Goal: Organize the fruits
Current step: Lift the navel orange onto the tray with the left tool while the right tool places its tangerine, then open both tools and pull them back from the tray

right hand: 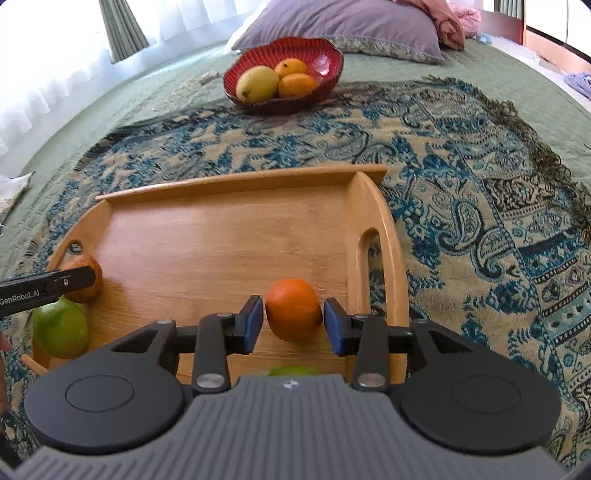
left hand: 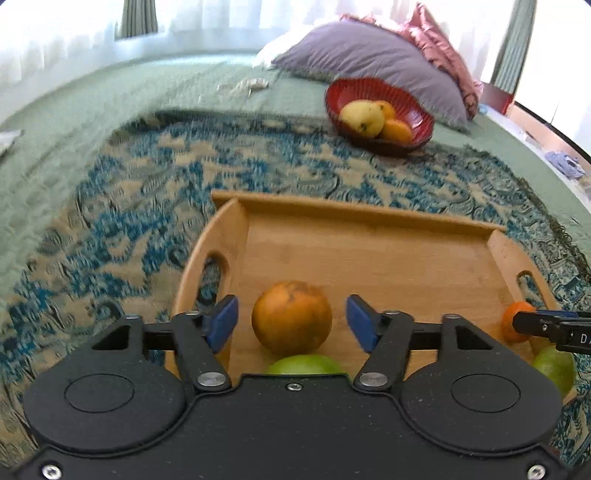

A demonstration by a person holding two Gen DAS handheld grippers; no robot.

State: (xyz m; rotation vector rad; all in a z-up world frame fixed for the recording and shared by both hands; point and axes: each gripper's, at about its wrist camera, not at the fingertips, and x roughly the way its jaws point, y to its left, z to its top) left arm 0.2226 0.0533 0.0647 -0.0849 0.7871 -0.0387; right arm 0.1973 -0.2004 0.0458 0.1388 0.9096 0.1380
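A wooden tray [left hand: 369, 236] [right hand: 221, 229] lies on a patterned blanket. My left gripper [left hand: 291, 323] is open around a dull orange [left hand: 291, 317], with gaps on both sides; a green fruit [left hand: 304, 365] lies just below it. My right gripper [right hand: 293, 323] is shut on a bright orange [right hand: 293, 308] near the tray's right handle; a green fruit [right hand: 293, 370] peeks out below. In the right wrist view the dull orange [right hand: 86, 284] and a green fruit [right hand: 61, 328] sit at the tray's left end. A red bowl [left hand: 406, 99] [right hand: 325, 62] holds a yellow fruit [right hand: 256, 83] and two oranges.
The blue and beige blanket [right hand: 461, 184] covers a green bedspread [left hand: 92, 110]. A purple pillow [left hand: 369, 55] and pink cloth [left hand: 439, 48] lie behind the bowl. White curtains [left hand: 55, 33] hang at the back left.
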